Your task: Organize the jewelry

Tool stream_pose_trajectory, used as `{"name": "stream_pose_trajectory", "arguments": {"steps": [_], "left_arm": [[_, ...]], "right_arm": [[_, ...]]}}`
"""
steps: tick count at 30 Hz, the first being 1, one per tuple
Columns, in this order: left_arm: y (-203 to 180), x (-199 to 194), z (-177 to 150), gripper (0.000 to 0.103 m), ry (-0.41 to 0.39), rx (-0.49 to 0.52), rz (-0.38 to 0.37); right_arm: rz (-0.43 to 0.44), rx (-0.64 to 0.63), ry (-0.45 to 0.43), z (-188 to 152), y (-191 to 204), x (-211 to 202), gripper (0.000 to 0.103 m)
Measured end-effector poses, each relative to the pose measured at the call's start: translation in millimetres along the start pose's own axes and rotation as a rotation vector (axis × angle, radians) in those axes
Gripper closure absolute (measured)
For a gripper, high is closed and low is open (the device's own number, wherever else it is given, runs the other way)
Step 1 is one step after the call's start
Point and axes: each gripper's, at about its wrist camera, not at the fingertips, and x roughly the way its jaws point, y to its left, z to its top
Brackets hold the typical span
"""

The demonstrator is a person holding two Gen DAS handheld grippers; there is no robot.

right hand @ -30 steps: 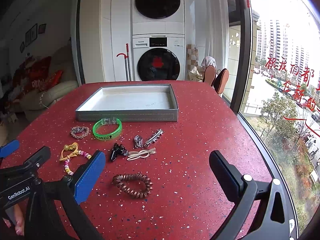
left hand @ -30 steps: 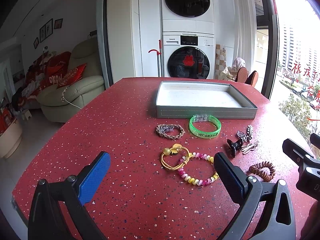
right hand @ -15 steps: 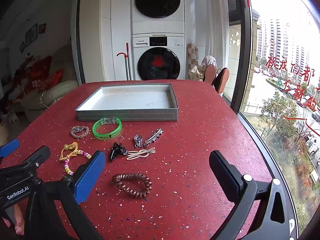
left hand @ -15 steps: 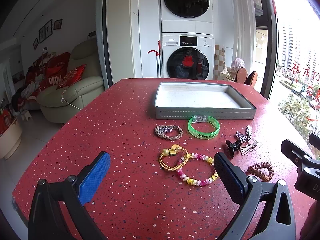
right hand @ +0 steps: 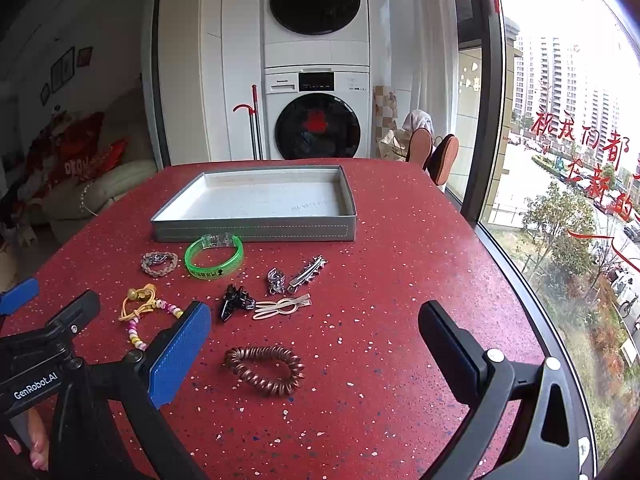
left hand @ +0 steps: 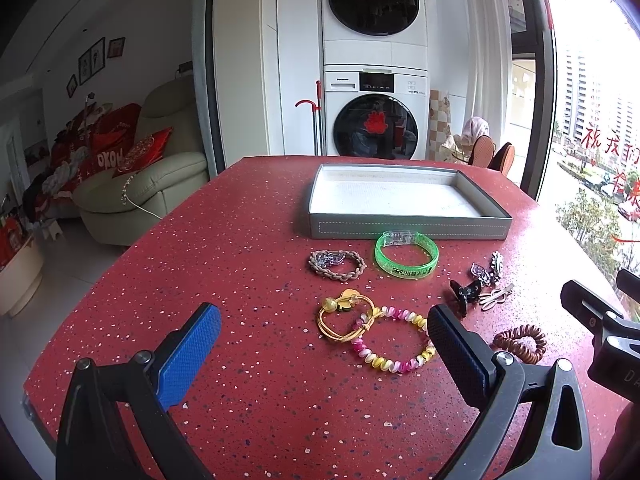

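1. Evidently nothing is gripped: left gripper (left hand: pixel 320 338) and right gripper (right hand: pixel 314 330) fingers spread wide, ready to pick.
2. Jewelry like the green bangle (right hand: pixel 214 256) lies on the table (right hand: pixel 400 280), outside the empty tray (right hand: pixel 256 230).

Both our grippers held wide apart, gripping nothing.

Our left gripper (left hand: pixel 324 338) spreads its fingers, blue pad to its left, black finger to its right. Our right gripper (right hand: pixel 316 334) is spread the same way, just to the right of the left one, side by side.
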Motion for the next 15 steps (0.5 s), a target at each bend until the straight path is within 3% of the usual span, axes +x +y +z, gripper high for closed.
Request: {"name": "stream_pose_trajectory", "arguments": {"steps": [15], "left_arm": [[-1.0,3.3,-2.7,0.000,0.016,-0.002,0.002]], "right_arm": [[0.008,0.006,0.008,1.2,-2.6,-0.2,0.000]]}}
